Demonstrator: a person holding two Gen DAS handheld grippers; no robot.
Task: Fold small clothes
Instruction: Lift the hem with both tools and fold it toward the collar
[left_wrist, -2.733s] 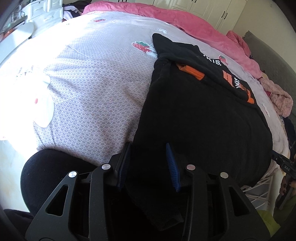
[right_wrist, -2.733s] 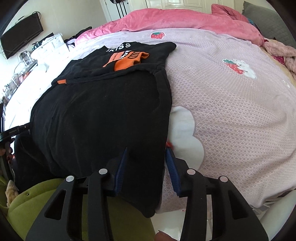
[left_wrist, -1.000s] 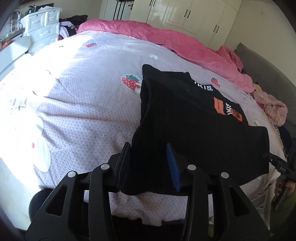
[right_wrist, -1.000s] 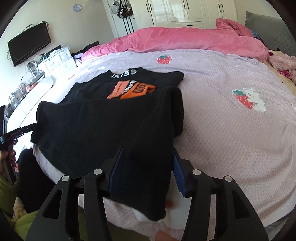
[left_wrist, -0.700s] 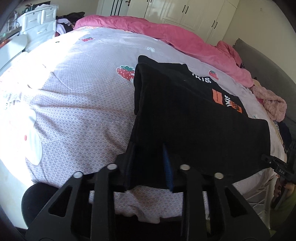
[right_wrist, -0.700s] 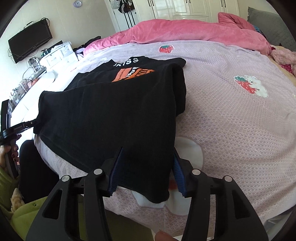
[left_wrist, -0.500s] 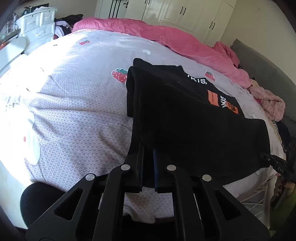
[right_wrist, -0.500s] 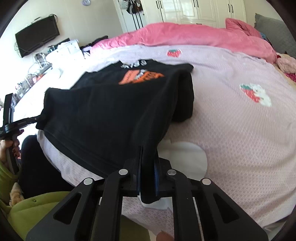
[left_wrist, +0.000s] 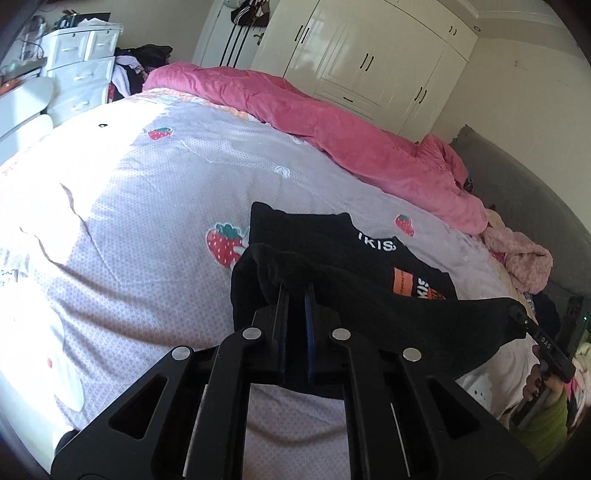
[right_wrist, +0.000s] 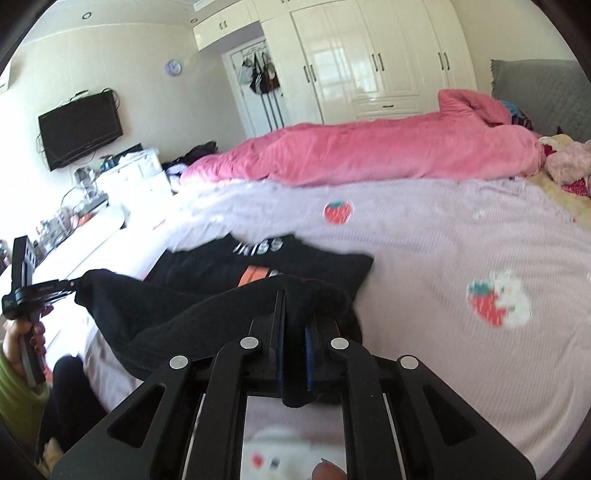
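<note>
Item: black cotton T-shirt with white lettering and an orange chest print (left_wrist: 332, 254), on a lilac bed cover patterned with strawberries (left_wrist: 147, 206). Collar end lies flat on the cover, far side. Near hem is raised off the cover and stretched between two tools.

Left tool (left_wrist: 294, 295): black frame, blue pads; clamped on the hem's left corner, cloth bunched between the pads. In the right wrist view it (right_wrist: 70, 284) appears at far left, held by a hand (right_wrist: 26, 332) in a green sleeve.

Right tool (right_wrist: 294, 306): same build; clamped on the hem's right corner, a fold of cloth hanging down between the pads. In the left wrist view it (left_wrist: 517, 317) shows at the right edge.

Surroundings: rumpled pink quilt (left_wrist: 332, 125) along the far side of the bed; white wardrobe (left_wrist: 369, 62) behind; black wall television (right_wrist: 79, 127), left.
</note>
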